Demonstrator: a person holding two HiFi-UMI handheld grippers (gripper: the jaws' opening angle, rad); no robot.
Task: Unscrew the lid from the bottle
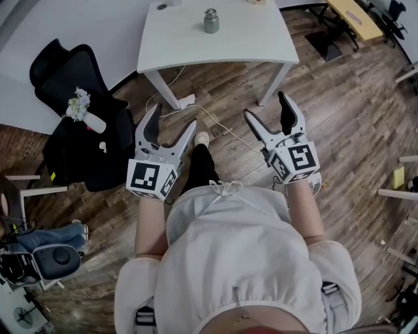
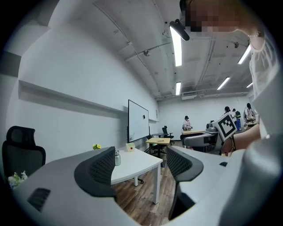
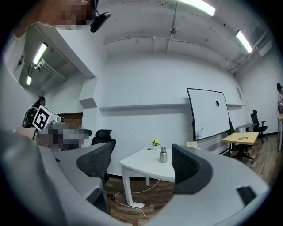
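A small metal bottle (image 1: pixel 211 21) with its lid on stands upright on the white table (image 1: pixel 241 39) at the far side of the room. In the left gripper view the bottle (image 2: pixel 117 157) shows just right of the left pad, in the right gripper view the bottle (image 3: pixel 163 155) shows between the jaws, far off. My left gripper (image 1: pixel 171 124) and right gripper (image 1: pixel 266 106) are held in front of the person's body, well short of the table. Both are open with nothing between their jaws.
A black office chair (image 1: pixel 72 78) with a white flower vase (image 1: pixel 85 111) on it stands at the left. A power cable (image 1: pixel 215 124) runs over the wooden floor under the table. More desks (image 1: pixel 356 16) stand at the back right. A whiteboard (image 3: pixel 208 114) leans behind the table.
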